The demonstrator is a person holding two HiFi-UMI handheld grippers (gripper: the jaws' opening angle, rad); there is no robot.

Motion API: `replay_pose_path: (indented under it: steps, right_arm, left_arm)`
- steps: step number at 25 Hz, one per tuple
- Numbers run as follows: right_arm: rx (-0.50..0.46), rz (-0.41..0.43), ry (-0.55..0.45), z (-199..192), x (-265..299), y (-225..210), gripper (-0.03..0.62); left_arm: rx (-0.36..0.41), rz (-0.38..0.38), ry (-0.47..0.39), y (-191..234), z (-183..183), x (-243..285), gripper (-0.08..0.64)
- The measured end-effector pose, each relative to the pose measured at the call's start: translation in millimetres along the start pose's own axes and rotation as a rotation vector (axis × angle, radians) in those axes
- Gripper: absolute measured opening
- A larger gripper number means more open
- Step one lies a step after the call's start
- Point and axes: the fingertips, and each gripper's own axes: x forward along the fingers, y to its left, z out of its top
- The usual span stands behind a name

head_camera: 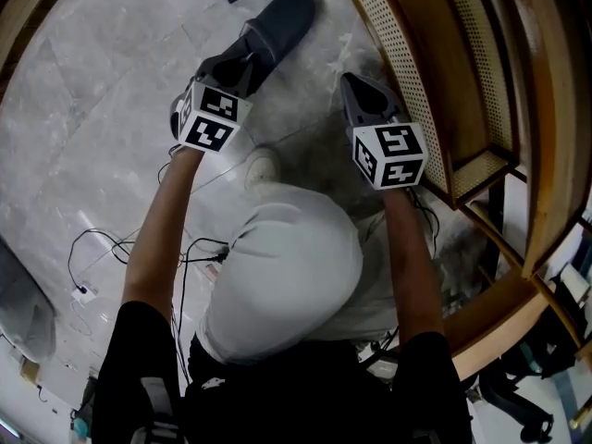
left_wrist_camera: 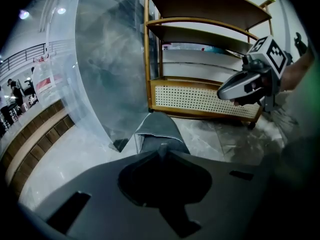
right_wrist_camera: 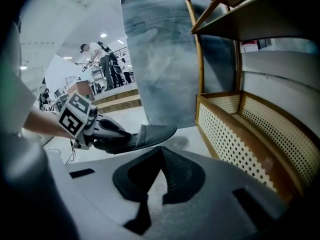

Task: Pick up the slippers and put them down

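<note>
A dark grey slipper (head_camera: pixel 282 21) hangs above the marble floor, toe pointing away from me. My left gripper (head_camera: pixel 242 63) is shut on its heel end. In the left gripper view the slipper (left_wrist_camera: pixel 155 131) sticks out past the closed jaws of that gripper (left_wrist_camera: pixel 162 149). The right gripper view shows the same slipper (right_wrist_camera: pixel 152 133) from the side, clear of the floor. My right gripper (head_camera: pixel 356 86) hovers beside the wooden shelf rack (head_camera: pixel 435 81); its tips (right_wrist_camera: pixel 161 151) meet with nothing between them. I see only one slipper.
The rack's cane-panelled bottom shelf (right_wrist_camera: pixel 235 134) runs close along the right gripper's right side. A tall grey glassy panel (left_wrist_camera: pixel 110 59) stands behind the slipper. Cables (head_camera: pixel 102 248) trail on the floor at the left, and a white shoe (head_camera: pixel 263 167) is below the grippers.
</note>
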Motion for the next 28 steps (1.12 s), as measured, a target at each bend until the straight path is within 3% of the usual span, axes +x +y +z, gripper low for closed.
replay_pose_path:
  steps: [13, 28]
  right_arm:
    - [-0.006, 0.015, 0.033, -25.4, 15.5, 2.9, -0.014]
    - [-0.012, 0.020, 0.069, -51.4, 12.7, 9.7, -0.014]
  left_arm:
    - [-0.001, -0.021, 0.086, -11.8, -42.2, 35.2, 0.014]
    - [-0.062, -0.049, 0.110, -27.2, -73.9, 54.6, 0.015]
